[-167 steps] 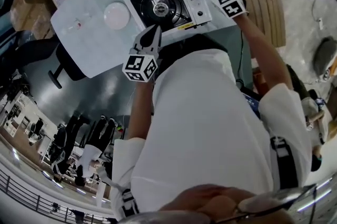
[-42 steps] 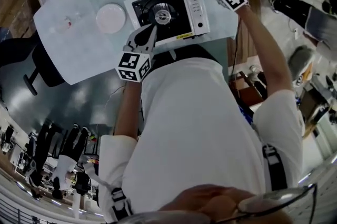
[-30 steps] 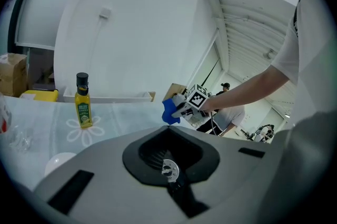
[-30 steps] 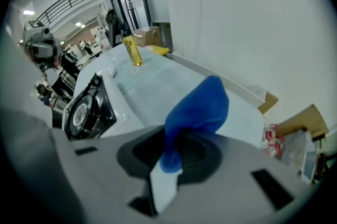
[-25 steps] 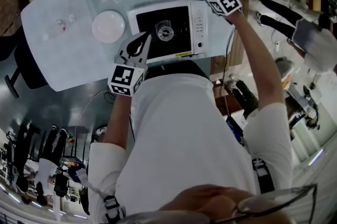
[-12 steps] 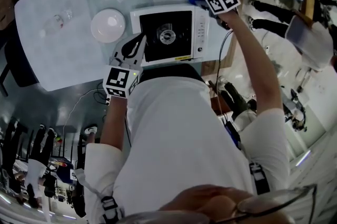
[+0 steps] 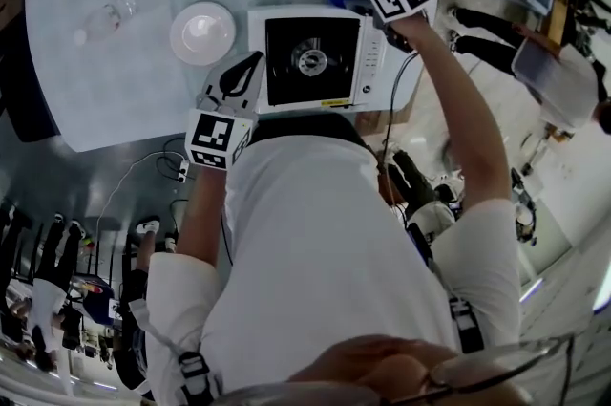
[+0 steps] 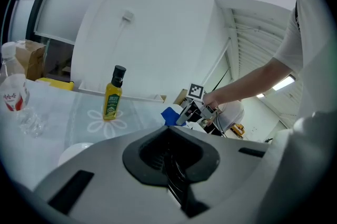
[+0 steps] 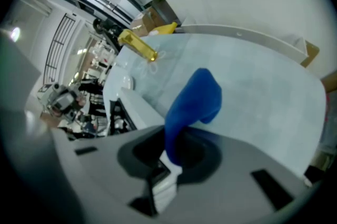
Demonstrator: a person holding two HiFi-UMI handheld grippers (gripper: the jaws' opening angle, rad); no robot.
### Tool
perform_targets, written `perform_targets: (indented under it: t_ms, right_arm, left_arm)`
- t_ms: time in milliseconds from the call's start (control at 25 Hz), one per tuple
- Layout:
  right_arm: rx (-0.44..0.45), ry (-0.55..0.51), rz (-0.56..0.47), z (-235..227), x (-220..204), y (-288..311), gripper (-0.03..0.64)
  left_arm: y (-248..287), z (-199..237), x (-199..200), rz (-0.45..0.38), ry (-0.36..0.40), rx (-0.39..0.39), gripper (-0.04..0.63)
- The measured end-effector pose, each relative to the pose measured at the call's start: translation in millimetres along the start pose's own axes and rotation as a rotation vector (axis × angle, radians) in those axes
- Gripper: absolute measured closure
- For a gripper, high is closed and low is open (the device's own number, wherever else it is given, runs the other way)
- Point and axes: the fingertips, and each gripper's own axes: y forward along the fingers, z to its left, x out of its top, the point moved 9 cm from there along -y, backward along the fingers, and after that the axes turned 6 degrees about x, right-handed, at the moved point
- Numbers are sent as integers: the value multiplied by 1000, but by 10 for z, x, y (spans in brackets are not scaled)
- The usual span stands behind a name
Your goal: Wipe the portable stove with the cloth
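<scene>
We stand at a pale desk (image 7: 115,60) in a bright, high-ceilinged room. Our right tool (image 9: 169,167) is pinched on a blue cloth (image 9: 194,97), gripping it by a narrow fold at one end while the rest stands free beyond the jaws. In the head view the cloth sits over the desk just past the far right corner of the portable stove (image 7: 334,84), beside its control panel (image 7: 373,60). We cannot tell whether it touches the stove yet.

Our left tool (image 8: 172,173) has its jaws pressed together on nothing and hovers at the stove's near left corner, apart from it as far as we can judge. Further out, a white dish (image 7: 202,32) lies just beside the stove on the left. A yellow oil bottle (image 8: 111,94) stands toward the desk's far edge, and a clear plastic bottle (image 7: 103,14) lies near the left end.

We judge that the wiping has not begun, and we see three ways it could go wrong:

- **Cloth slipping:** The hold on the cloth is thin. If the loose part snags on the raised supports around the burner (image 7: 312,61), it could pull out of the jaws.
- **Stove sliding:** Nothing braces the stove, which sits close to the desk's near edge. A firm stroke toward us could slide it that way.
- **Controls disturbed:** A pass across the control panel could nudge whatever controls sit there.
</scene>
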Motion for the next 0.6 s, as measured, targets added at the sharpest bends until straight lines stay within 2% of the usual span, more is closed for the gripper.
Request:
perform_targets:
  t_ms: [600]
  right_arm:
    - [9,-143,87,510,382,299,540]
  left_arm:
    - [-170,204,-91,-35,-52,44,563]
